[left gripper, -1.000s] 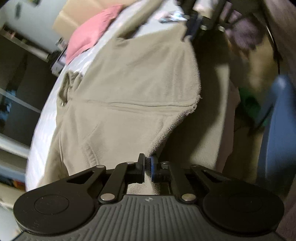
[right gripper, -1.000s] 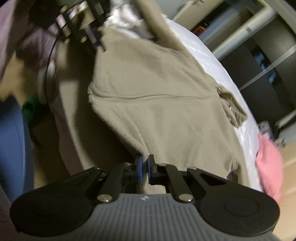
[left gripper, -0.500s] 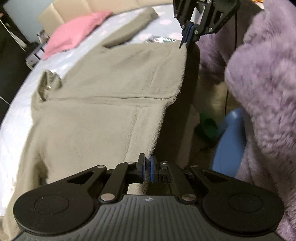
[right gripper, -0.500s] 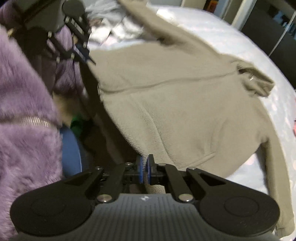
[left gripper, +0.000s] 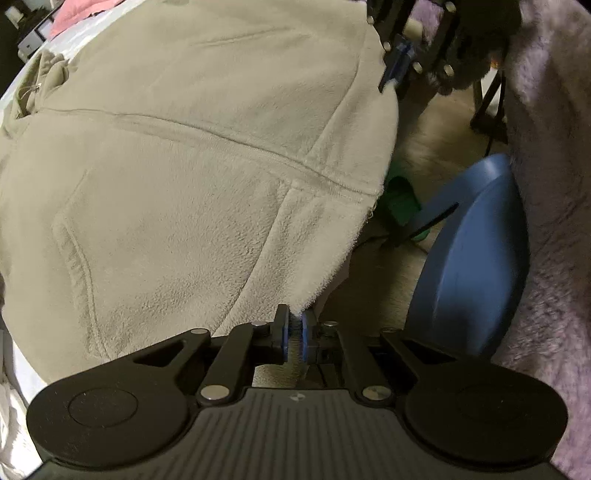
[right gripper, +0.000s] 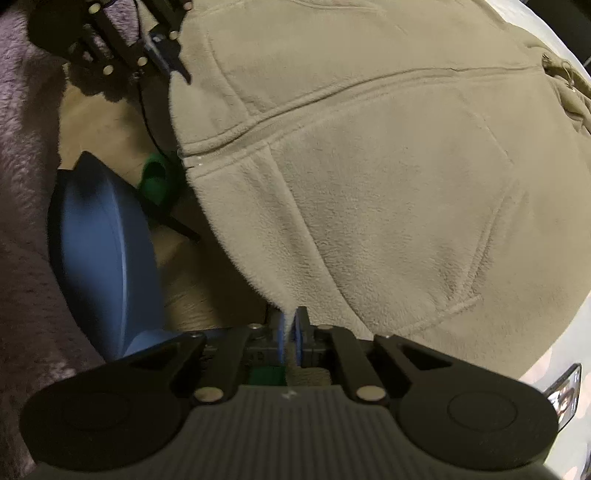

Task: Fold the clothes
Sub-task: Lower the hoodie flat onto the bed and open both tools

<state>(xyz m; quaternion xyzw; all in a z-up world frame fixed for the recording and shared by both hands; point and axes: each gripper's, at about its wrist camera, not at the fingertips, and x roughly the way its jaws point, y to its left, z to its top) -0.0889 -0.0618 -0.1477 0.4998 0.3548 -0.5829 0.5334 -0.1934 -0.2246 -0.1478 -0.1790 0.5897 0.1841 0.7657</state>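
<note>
A beige fleece zip jacket point(left gripper: 184, 184) lies front up across the bed, its hem at the near edge. My left gripper point(left gripper: 293, 332) has one hem corner between its blue pads, and its jaws are opening by a sliver. My right gripper point(right gripper: 290, 339) has the other hem corner of the jacket point(right gripper: 369, 184) between its pads, and its jaws are opening too. Each gripper shows at the top of the other's view: the right gripper point(left gripper: 397, 66) and the left gripper point(right gripper: 166, 62), both at the hem edge. Both point steeply down.
A blue chair point(left gripper: 469, 258) and a green object point(left gripper: 400, 203) stand on the floor beside the bed. The person's purple fluffy garment point(left gripper: 546, 184) fills one side. A pink pillow point(left gripper: 85, 11) lies far back. A phone point(right gripper: 565, 391) rests on the white sheet point(right gripper: 554, 350).
Both grippers have tipped downward and sunk toward the bed with the hem, so the jacket now lies flatter and fills both views. A thin gap has appeared between each pair of pads.
</note>
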